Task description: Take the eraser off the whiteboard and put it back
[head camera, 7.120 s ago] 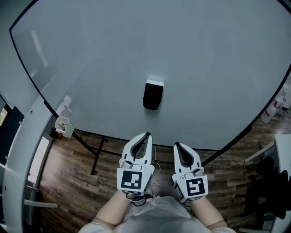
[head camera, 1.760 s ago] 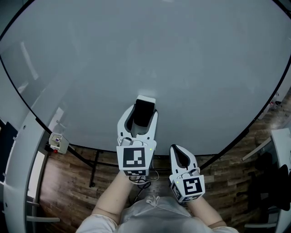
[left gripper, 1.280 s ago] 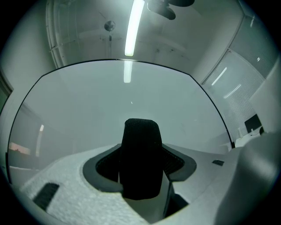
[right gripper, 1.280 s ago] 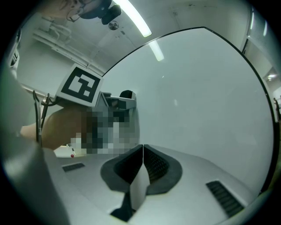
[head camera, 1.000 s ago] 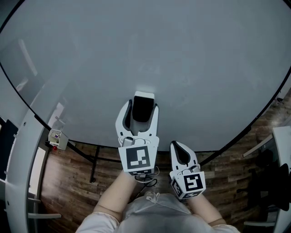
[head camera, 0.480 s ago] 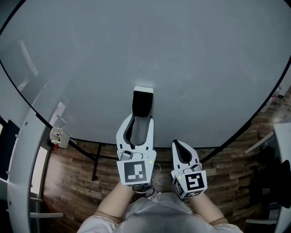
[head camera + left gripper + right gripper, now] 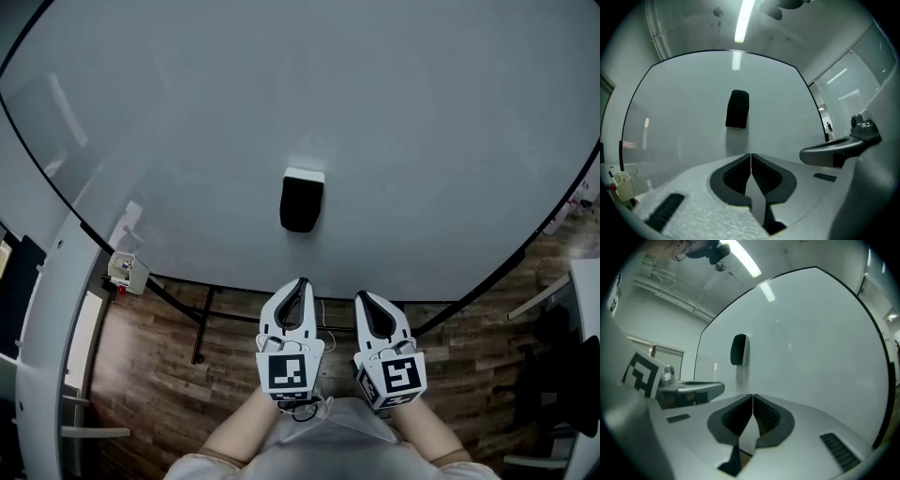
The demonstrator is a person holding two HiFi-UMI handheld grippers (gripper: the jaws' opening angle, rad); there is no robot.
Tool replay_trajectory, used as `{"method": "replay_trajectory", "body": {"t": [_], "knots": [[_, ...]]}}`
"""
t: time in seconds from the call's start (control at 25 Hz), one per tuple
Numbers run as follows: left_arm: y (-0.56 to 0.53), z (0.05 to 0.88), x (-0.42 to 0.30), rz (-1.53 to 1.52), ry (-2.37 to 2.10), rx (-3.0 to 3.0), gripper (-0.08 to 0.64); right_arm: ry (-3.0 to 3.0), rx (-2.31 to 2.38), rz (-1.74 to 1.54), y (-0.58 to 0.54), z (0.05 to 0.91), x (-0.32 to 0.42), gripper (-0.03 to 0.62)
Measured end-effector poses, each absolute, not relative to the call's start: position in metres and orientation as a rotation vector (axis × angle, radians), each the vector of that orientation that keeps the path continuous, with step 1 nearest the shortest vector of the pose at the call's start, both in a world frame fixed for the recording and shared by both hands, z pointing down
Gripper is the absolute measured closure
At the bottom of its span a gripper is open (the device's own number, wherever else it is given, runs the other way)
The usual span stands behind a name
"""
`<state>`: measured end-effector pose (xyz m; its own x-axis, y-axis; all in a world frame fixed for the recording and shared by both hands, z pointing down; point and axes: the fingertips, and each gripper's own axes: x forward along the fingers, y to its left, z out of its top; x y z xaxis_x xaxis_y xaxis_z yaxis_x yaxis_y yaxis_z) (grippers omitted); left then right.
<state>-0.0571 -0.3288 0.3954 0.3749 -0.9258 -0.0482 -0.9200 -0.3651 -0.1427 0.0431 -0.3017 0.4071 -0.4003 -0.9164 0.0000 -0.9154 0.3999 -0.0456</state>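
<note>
while my two claws hang near, side by side below the whiteboard point(image 7: 422, 112), the eraser point(image 7: 302, 201) sits stuck on the board's face, far ahead and well apart from both. left claw point(image 7: 300, 281): jaws pressed together, nothing between them. right claw point(image 7: 361, 296): tips meeting too, empty. the board's top runs out of the head view, its stand point(image 7: 199, 330) is mostly hidden behind the lower edge, above the wooden floor point(image 7: 159, 394), and my forearms are cut off at the near edge.
</note>
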Motion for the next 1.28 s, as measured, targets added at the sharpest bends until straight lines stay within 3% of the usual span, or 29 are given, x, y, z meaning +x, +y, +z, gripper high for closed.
{"method": "replay_trajectory", "body": {"t": [0.28,1.28], "knots": [[-0.306,0.433,-0.046,-0.136,1.644,-2.603,0.543,2.622,-1.678,-0.054,-0.291,0.412,0.044,0.566],[-0.276,0.418,-0.030,-0.099,1.527,-2.666,0.543,2.687,-1.674,0.017,-0.267,0.414,0.031,0.566]]}}
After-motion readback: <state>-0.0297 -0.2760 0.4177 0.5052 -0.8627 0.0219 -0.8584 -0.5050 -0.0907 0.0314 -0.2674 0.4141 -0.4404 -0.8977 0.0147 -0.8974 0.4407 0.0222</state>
